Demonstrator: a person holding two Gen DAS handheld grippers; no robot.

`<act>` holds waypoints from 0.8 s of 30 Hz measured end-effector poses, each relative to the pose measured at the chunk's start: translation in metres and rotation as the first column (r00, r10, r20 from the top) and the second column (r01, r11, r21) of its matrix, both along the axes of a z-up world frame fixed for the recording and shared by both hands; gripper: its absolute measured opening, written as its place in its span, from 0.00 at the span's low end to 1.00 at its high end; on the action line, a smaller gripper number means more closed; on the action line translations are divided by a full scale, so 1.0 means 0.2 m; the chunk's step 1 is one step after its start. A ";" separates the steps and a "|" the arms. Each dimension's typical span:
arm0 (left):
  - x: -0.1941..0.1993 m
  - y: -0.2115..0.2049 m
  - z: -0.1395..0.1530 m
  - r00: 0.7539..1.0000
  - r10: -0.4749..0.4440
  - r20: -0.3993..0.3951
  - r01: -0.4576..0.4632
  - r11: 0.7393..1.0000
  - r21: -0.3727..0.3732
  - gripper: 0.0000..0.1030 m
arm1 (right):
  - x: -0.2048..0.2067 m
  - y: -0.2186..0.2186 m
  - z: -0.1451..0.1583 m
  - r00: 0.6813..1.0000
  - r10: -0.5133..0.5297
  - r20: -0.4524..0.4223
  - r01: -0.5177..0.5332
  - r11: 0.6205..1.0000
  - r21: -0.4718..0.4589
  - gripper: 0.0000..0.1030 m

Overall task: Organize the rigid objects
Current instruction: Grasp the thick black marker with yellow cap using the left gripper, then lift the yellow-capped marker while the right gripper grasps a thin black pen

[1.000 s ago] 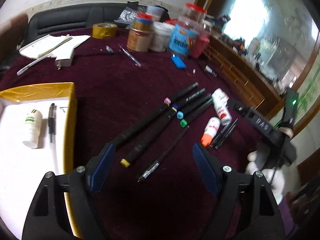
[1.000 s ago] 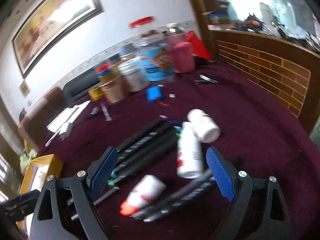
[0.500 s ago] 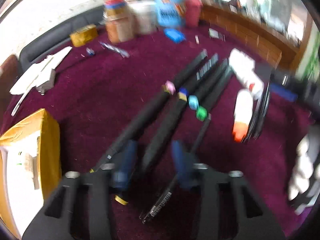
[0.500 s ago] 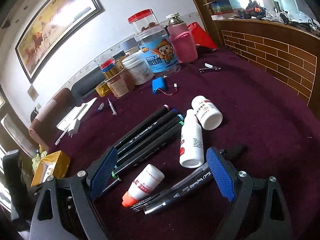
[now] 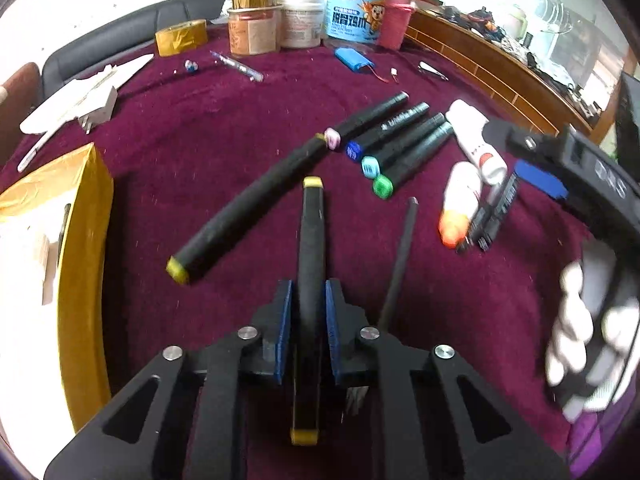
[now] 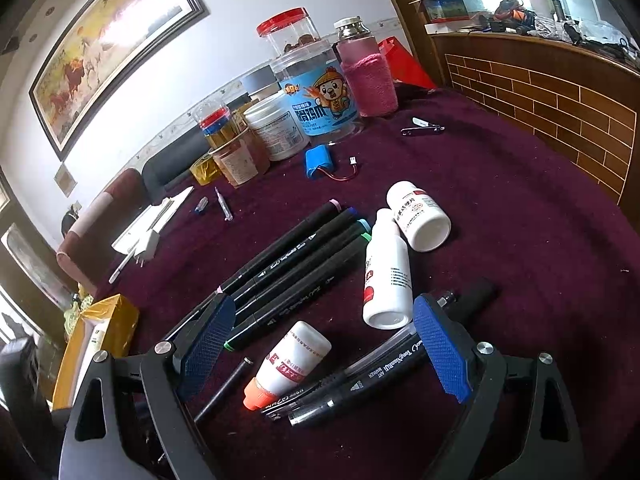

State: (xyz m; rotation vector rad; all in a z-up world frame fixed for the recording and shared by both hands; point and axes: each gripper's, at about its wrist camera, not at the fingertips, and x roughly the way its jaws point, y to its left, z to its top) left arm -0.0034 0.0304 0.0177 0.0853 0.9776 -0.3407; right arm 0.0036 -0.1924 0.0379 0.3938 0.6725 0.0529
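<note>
The left gripper (image 5: 307,316), jaws just closing, is clamping a black marker (image 5: 312,240) with yellow ends, pointing straight away along the fingers; the right gripper (image 6: 320,344) is gaping open.

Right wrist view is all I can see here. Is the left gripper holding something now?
Observer: Yes. The left gripper has just been closing, and its pads now press on a black marker with yellow ends.
Operator: Is any similar marker close to it?
Observer: One more yellow-ended black marker lies on the cloth, to the left of the held one in the left wrist view and apart from the gripper.
</note>
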 end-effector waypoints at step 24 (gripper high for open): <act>-0.47 0.51 0.38 0.968 0.168 0.186 -0.068 0.890 -0.451 0.12 | -0.18 0.26 0.11 0.983 0.183 -0.004 -0.183 0.982 -0.055 0.82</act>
